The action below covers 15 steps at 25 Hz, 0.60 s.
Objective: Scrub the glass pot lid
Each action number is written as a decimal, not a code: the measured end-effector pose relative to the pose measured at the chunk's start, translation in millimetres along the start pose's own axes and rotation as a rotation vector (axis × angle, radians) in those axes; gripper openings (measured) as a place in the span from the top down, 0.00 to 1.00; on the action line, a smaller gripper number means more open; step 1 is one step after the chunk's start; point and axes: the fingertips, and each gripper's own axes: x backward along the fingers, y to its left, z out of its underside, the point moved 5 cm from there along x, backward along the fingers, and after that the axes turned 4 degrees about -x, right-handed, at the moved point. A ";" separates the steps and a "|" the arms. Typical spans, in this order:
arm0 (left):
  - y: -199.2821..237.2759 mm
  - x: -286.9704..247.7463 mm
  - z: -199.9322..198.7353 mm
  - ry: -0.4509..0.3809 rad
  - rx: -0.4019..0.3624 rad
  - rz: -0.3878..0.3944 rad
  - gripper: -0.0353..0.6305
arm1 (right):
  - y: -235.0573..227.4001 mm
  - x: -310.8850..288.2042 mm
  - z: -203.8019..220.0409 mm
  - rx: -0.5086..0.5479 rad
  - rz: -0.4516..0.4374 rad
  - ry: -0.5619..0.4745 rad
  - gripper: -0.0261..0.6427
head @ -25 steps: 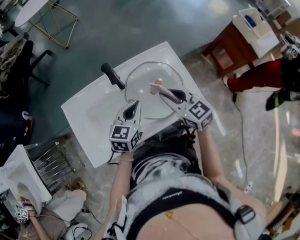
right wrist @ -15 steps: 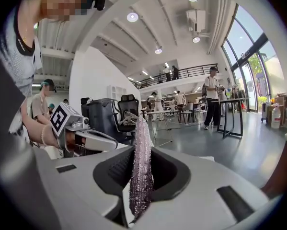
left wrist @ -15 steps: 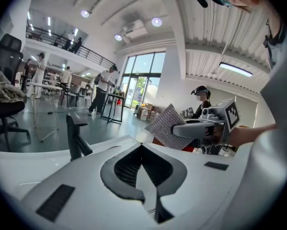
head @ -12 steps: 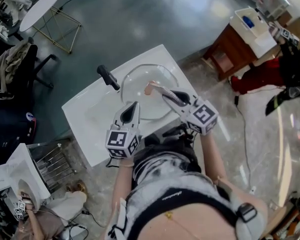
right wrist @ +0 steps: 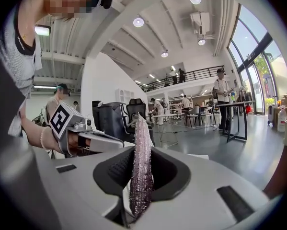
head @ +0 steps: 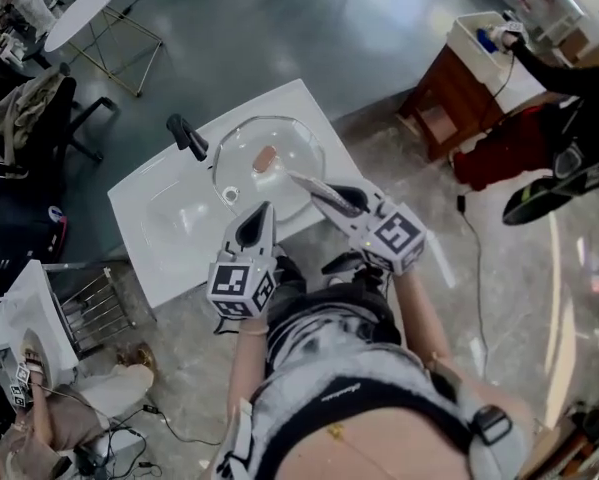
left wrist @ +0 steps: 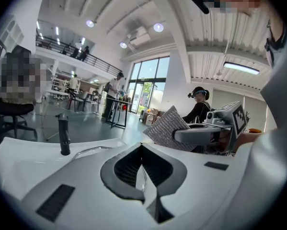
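Toward the desk's (head: 159,238) far right corner lies the glass pot lid (head: 279,140), its near rim seemingly pinched in the left gripper's (head: 263,210) jaws, just ahead of the right gripper's (head: 301,181) jaws clamping a scouring pad (right wrist: 141,176).

The near rim of the clear round glass pot lid (head: 291,140) is hidden inside my left tool (left wrist: 142,146). Its closed jaws show only a thin sliver of glass. The lower edge of the silvery glittering scrub pad (right wrist: 142,131) is buried in my clamped right tool (right wrist: 137,159). Beyond the tools, a small pinkish thing (head: 266,156) on the lid is too small to identify. Both tools cover part of the white table's (head: 159,218) near edge.
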 end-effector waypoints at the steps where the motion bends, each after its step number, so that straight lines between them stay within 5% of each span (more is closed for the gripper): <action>1: -8.7 2.8 1.0 -0.005 0.001 -0.013 0.95 | 2.0 8.2 1.2 -0.011 -0.007 -0.002 0.84; 15: -115.3 71.4 21.4 -0.053 0.007 -0.155 0.95 | 63.5 94.8 15.0 0.004 -0.131 -0.028 0.84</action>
